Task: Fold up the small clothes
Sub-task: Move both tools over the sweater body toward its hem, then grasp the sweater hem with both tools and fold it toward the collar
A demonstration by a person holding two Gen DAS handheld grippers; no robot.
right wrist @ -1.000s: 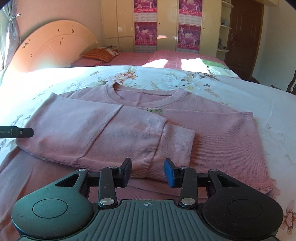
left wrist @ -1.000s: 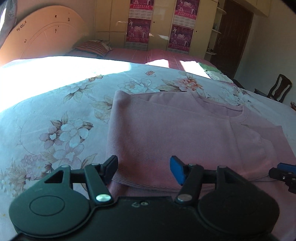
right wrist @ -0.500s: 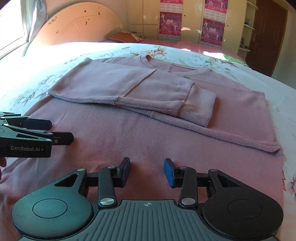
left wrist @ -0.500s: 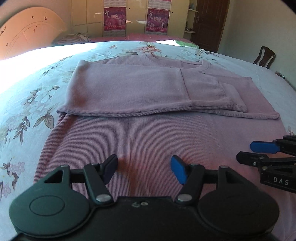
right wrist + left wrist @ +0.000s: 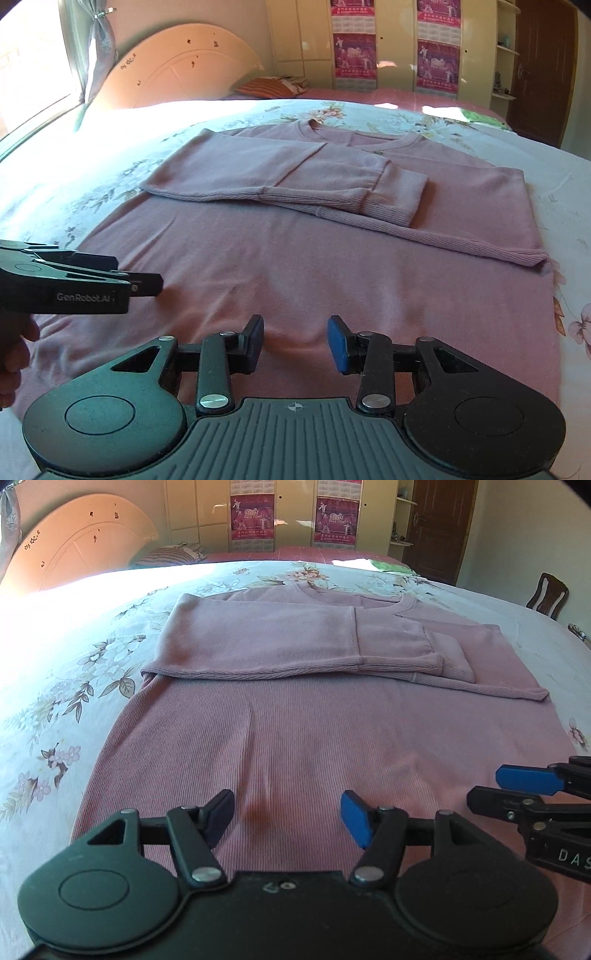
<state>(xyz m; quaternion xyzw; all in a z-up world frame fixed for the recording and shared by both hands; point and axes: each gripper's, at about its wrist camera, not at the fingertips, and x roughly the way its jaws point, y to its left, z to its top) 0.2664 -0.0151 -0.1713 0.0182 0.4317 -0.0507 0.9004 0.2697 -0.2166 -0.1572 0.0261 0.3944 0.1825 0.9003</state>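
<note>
Now we hold our left gripper [image 5: 287, 816] spread and empty above the pink sweater [image 5: 332, 738], which lies flat on the floral bedspread [image 5: 66, 686], sleeves folded across; our right gripper [image 5: 295, 341] likewise gapes, holding nothing.

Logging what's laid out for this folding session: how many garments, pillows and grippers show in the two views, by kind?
Pink sweater: 1
Striped pillow: 1
Grippers: 2, the left gripper and the right gripper, both with open jaws over the sweater
Total: 4
</note>
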